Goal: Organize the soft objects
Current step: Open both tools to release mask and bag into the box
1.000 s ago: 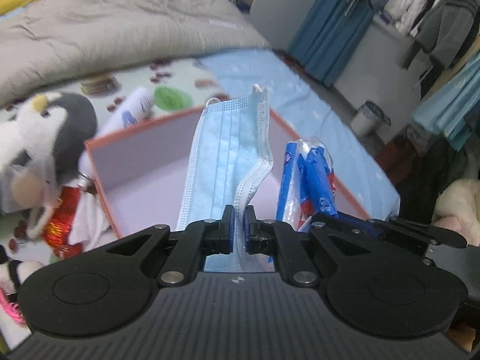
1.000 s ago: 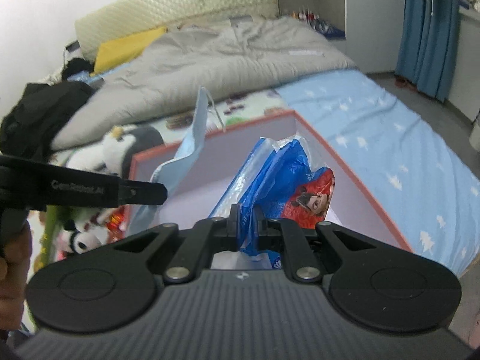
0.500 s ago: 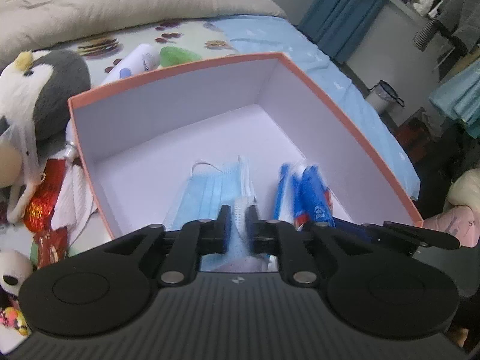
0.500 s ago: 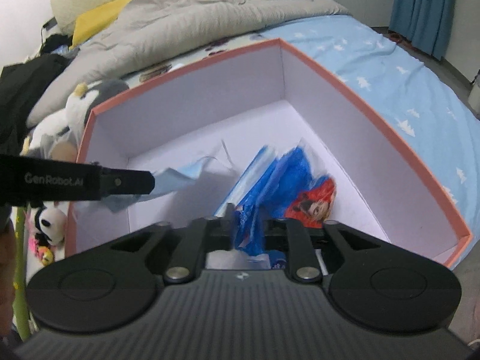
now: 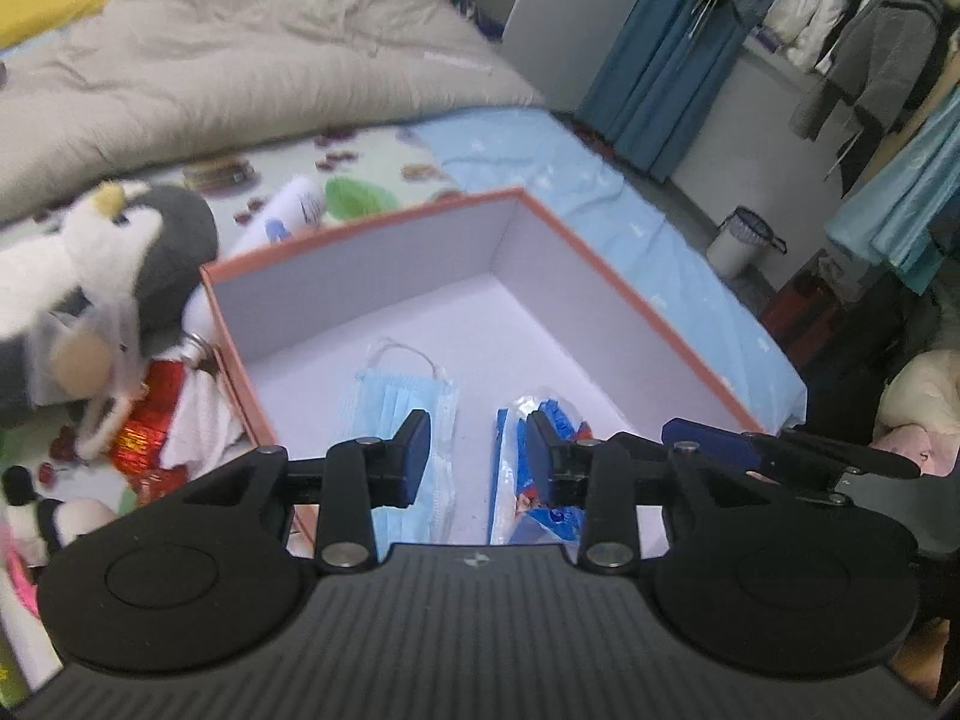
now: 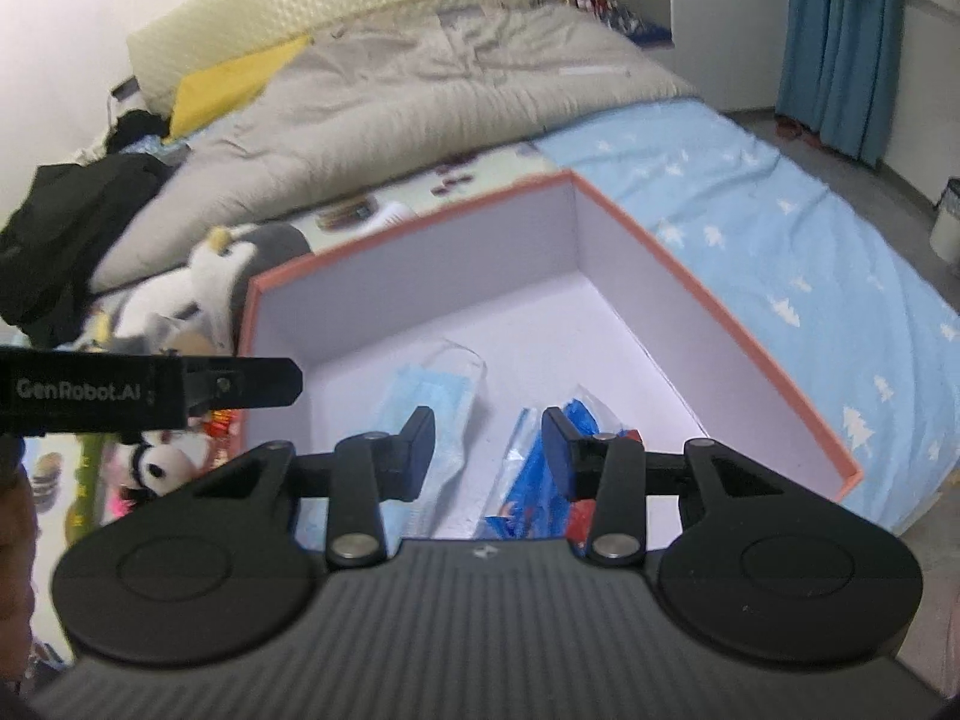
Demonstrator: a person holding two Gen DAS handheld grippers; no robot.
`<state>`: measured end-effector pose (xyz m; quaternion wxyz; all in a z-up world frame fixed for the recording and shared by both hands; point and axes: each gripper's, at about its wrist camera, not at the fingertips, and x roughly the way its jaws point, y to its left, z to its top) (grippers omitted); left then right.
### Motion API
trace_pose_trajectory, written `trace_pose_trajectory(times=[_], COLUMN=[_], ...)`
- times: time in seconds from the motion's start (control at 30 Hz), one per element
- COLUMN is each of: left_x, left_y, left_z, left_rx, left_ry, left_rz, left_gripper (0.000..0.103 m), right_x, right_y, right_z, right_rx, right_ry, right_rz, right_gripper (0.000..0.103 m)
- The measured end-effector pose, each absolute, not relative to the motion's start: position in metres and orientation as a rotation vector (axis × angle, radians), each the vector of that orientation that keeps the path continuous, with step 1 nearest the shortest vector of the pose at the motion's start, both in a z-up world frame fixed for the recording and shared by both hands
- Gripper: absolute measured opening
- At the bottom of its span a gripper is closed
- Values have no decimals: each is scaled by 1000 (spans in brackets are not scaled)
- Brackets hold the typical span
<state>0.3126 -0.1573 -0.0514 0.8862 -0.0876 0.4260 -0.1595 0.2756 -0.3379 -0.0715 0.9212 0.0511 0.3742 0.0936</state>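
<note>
An orange-rimmed box (image 5: pixel 630 294) with a white inside stands on the bed; it also shows in the right wrist view (image 6: pixel 690 288). A light blue face mask (image 5: pixel 396 402) (image 6: pixel 432 402) lies on the box floor at the left. A blue plastic packet (image 5: pixel 540 480) (image 6: pixel 540 480) lies beside it at the right. My left gripper (image 5: pixel 477 450) is open and empty above the near part of the box. My right gripper (image 6: pixel 486 438) is open and empty above the same spot. The left gripper's finger (image 6: pixel 240 384) shows at the left of the right wrist view.
A penguin plush (image 5: pixel 138 258) (image 6: pixel 240 252), a white tube (image 5: pixel 288 216), a red wrapper (image 5: pixel 150 426) and small panda toys (image 6: pixel 150 468) lie left of the box. A grey duvet (image 6: pixel 420 96) covers the far bed. A bin (image 5: pixel 744 234) stands on the floor at right.
Both grippers have opened and let go: the mask and the blue packet now lie on the box floor. Both grippers have drawn back and up from the box.
</note>
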Motion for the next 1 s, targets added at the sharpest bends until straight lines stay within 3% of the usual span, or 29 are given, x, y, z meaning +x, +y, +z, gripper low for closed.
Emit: trace_pose_trajectory(times=[0.43, 1.0], left_x=[218, 121], left_y=[-121, -72], left_z=[17, 36], left_rx=[-200, -213], left_ry=[730, 645], left_rz=[-298, -241], left_gripper=[40, 40], right_x=[203, 135], right_y=[-323, -296], right_z=[-15, 5], right_rx=[101, 100], right_ry=[630, 550], right_rz=[249, 336], right_gripper=[43, 43])
